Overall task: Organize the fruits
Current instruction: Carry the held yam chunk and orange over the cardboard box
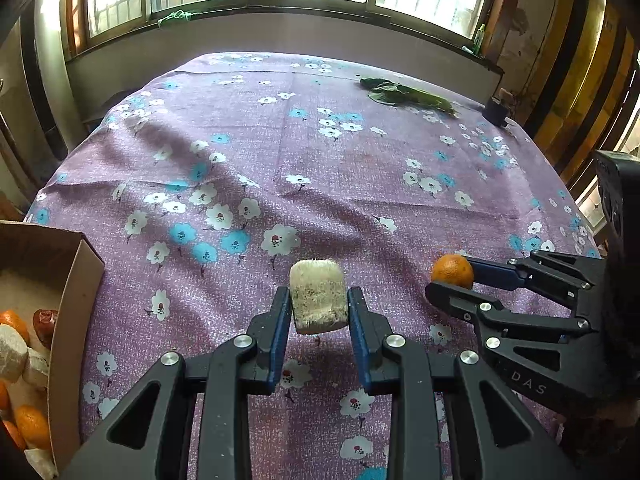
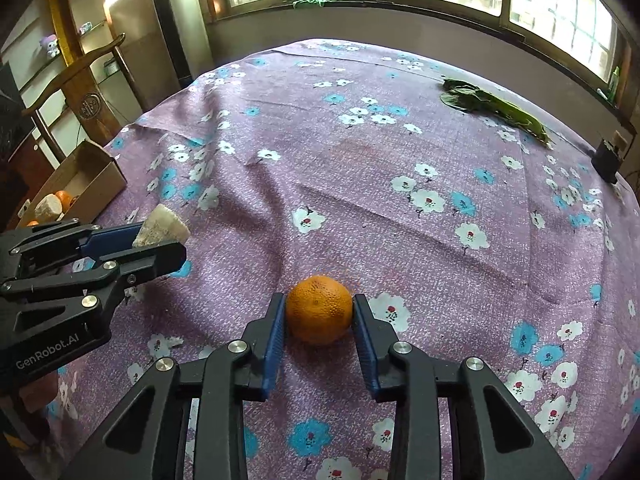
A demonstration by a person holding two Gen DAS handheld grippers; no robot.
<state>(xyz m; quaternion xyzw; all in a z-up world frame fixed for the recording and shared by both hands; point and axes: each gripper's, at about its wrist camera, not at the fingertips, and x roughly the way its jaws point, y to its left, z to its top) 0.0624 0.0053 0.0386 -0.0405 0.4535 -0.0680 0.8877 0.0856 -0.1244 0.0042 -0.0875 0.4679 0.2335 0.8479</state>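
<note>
My left gripper is shut on a pale, fibrous chunk of fruit and holds it over the purple flowered tablecloth. It also shows in the right wrist view, with the pale chunk between its fingers. My right gripper is shut on an orange low at the cloth. In the left wrist view the right gripper and the orange are at the right. A cardboard box at the left holds oranges, pale chunks and a red date.
Green leaves lie at the far right of the table, next to a small dark cup. The cardboard box sits at the table's left edge. A wooden chair stands beyond the left edge. Windows run along the far wall.
</note>
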